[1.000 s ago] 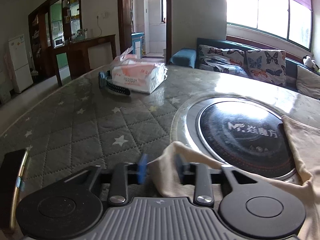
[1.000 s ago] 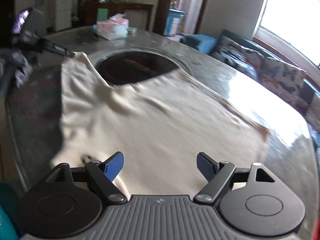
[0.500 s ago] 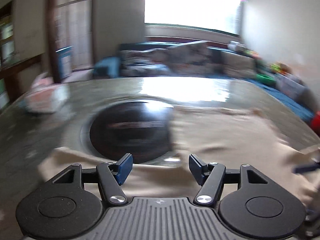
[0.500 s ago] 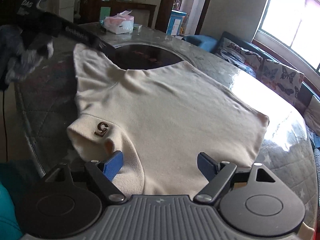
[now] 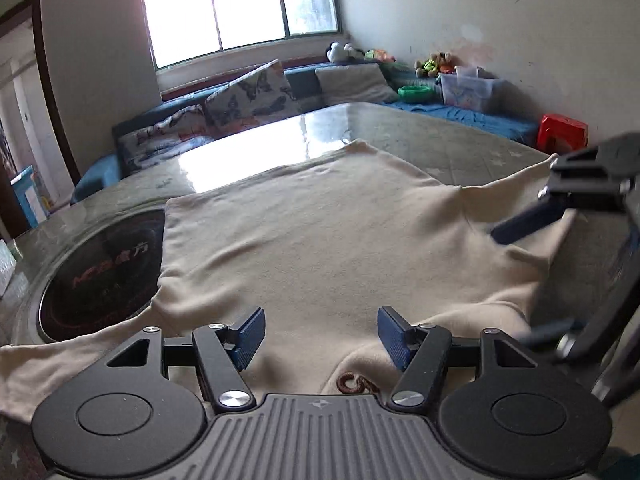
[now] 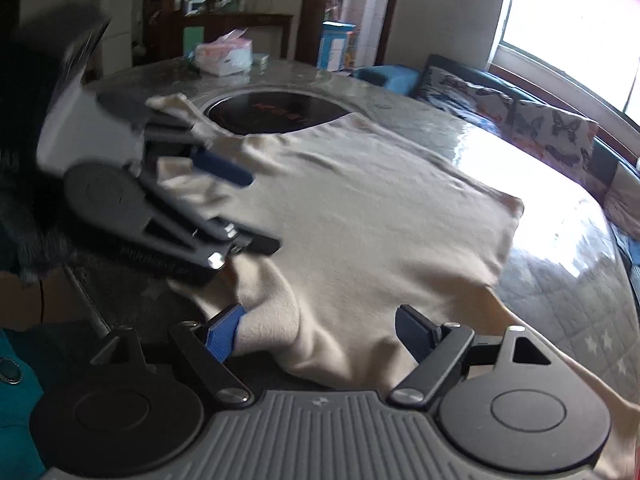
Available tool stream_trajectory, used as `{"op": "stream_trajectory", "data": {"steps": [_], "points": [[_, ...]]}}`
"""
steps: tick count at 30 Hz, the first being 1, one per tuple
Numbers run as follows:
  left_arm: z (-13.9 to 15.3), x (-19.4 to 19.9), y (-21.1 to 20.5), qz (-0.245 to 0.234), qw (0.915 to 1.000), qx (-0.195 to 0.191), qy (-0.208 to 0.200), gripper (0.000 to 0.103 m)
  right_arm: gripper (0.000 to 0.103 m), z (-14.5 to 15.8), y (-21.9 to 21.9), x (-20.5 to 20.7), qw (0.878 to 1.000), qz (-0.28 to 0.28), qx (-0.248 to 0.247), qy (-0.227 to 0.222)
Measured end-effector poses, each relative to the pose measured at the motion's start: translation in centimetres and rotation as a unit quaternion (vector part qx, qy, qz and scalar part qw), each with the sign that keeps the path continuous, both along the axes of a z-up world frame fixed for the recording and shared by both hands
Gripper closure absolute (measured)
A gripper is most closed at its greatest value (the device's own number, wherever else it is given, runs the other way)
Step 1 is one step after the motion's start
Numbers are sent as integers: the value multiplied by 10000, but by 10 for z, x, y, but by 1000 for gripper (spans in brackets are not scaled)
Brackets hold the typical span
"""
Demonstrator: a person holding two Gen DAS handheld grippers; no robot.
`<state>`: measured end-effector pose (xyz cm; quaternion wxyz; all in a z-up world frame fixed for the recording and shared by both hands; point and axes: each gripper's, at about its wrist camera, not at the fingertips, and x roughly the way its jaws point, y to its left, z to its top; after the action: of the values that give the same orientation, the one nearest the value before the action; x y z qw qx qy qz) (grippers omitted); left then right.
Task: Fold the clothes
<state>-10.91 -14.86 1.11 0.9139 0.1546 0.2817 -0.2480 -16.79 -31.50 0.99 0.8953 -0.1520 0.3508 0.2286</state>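
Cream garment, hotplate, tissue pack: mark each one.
cream garment [image 5: 340, 240], left wrist view, middle of the spread body.
hotplate [image 6: 276, 114], right wrist view, dark glass centre.
tissue pack [image 6: 226, 54], right wrist view, front face.

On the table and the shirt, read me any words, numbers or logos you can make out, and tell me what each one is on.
"方": last character of the red print on the black round cooktop; the characters before it are too blurred to read.
Brown emblem on the cream shirt, by its near edge: half hidden, unreadable.
Tissue pack: print too small.
Blue box behind the table: print too blurred.
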Motion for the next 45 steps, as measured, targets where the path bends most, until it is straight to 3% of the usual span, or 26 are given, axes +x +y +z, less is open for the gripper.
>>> {"op": "stream_trajectory", "data": {"steps": [5,10,17,22,29,35,39,45], "points": [[1,-2,4,-18,10000,-14,-45,33,19,12,-39,-5,9966,-673,475,-20],[3,-3,6,-57,10000,0,-36,32,19,19,-87,-13,9857,-1332,1028,53],[19,3,2,-46,9997,-228,-27,30,19,15,-103,-18,9802,-1804,812,-60],[21,-1,-17,-287,9991,-304,-6,29,20,6,-117,-15,9679,-2391,760,-113],[16,-6,-42,-571,9978,-328,52,28,26,-1,-173,-19,9348,-3470,729,-219],[14,-7,-53,-687,9973,-266,60,27,35,-16,-217,-12,8974,-4317,894,-170],[13,-6,-55,-684,9973,-265,77,24,40,-23,-222,-11,8898,-4471,888,-221],[13,-6,-57,-720,9970,-263,82,22,58,-24,-222,-11,8800,-4668,805,-346]]}}
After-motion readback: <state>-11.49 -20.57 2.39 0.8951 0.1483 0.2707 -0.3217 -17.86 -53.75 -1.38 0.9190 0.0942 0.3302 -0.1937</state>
